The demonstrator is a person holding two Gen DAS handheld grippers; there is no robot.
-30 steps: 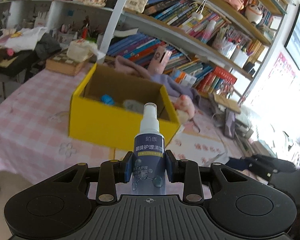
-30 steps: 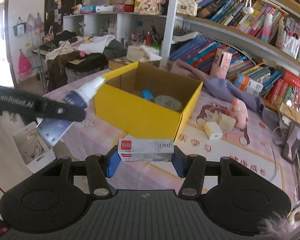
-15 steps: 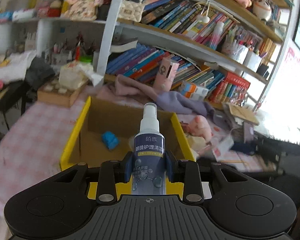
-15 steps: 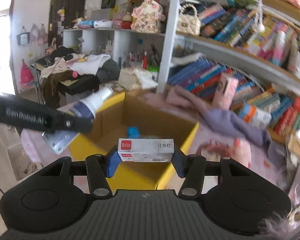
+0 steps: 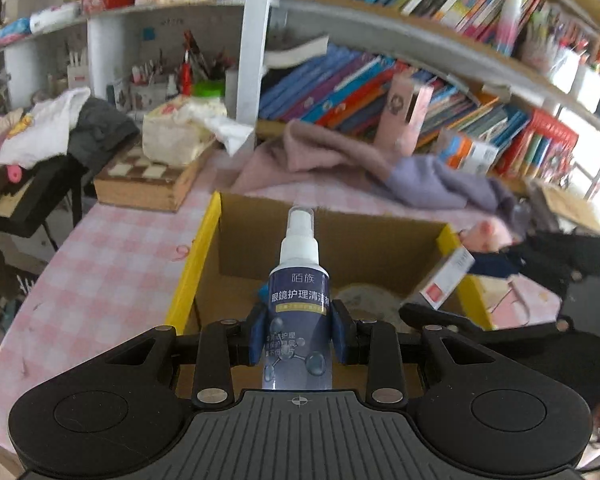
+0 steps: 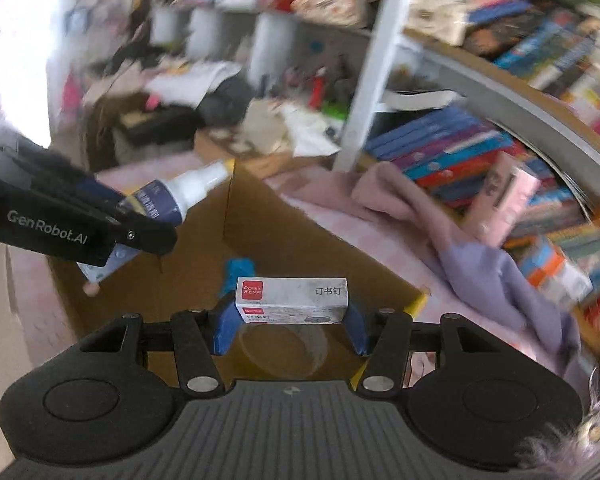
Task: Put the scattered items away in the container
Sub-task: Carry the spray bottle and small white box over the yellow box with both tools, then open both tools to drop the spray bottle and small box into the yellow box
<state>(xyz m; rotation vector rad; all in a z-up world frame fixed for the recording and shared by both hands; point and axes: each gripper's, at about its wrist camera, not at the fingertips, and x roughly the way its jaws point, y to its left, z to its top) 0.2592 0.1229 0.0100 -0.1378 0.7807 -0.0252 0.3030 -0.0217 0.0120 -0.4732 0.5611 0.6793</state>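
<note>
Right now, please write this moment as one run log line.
left claw: holds spray bottle | right claw: holds staple box | both over yellow box

open top of yellow-sided cardboard box point(image 5: 192, 276): clear from above, floor partly taken by blue toy point(image 6: 240, 270) and round clear lid point(image 6: 282, 346) | left gripper point(image 5: 299, 336) and right gripper point(image 6: 291, 320) crowded close over it | pink-and-purple cloth point(image 5: 380, 172) heaped behind | pink checked tabletop point(image 5: 112, 268) left of box open
</note>
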